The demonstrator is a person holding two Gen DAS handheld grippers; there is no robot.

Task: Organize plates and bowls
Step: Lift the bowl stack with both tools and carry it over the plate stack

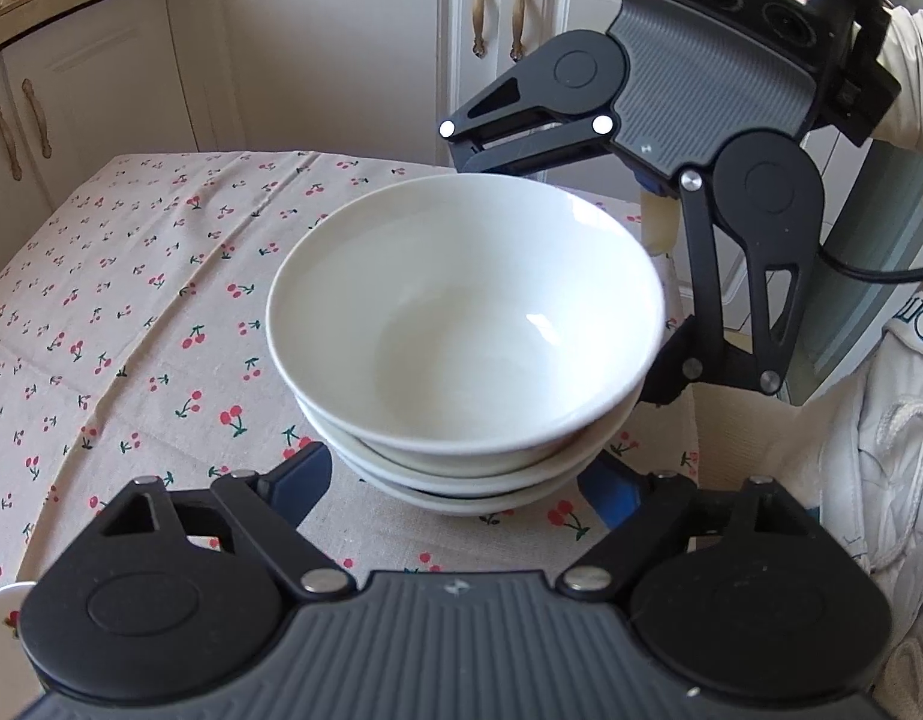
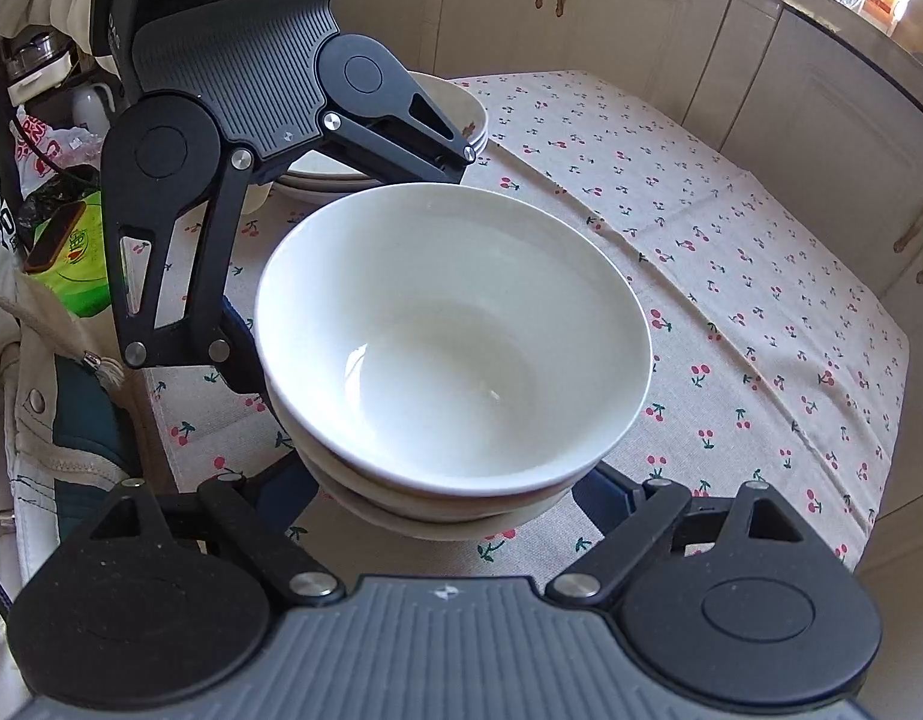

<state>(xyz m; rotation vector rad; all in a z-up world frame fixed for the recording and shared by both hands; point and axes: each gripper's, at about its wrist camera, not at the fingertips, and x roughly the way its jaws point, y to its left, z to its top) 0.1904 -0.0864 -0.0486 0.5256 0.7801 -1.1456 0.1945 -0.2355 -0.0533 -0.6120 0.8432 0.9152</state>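
The bowls (image 1: 467, 324) hide the fingertips of both the left gripper (image 1: 461, 483) and the right gripper (image 2: 443, 489), so contact cannot be told. The lower bowls show only as rims. The plates (image 2: 461, 114) sit mostly behind the left gripper's arm.

home kitchen – cream cabinets (image 1: 341, 54), cherry-print tablecloth (image 2: 731, 252)
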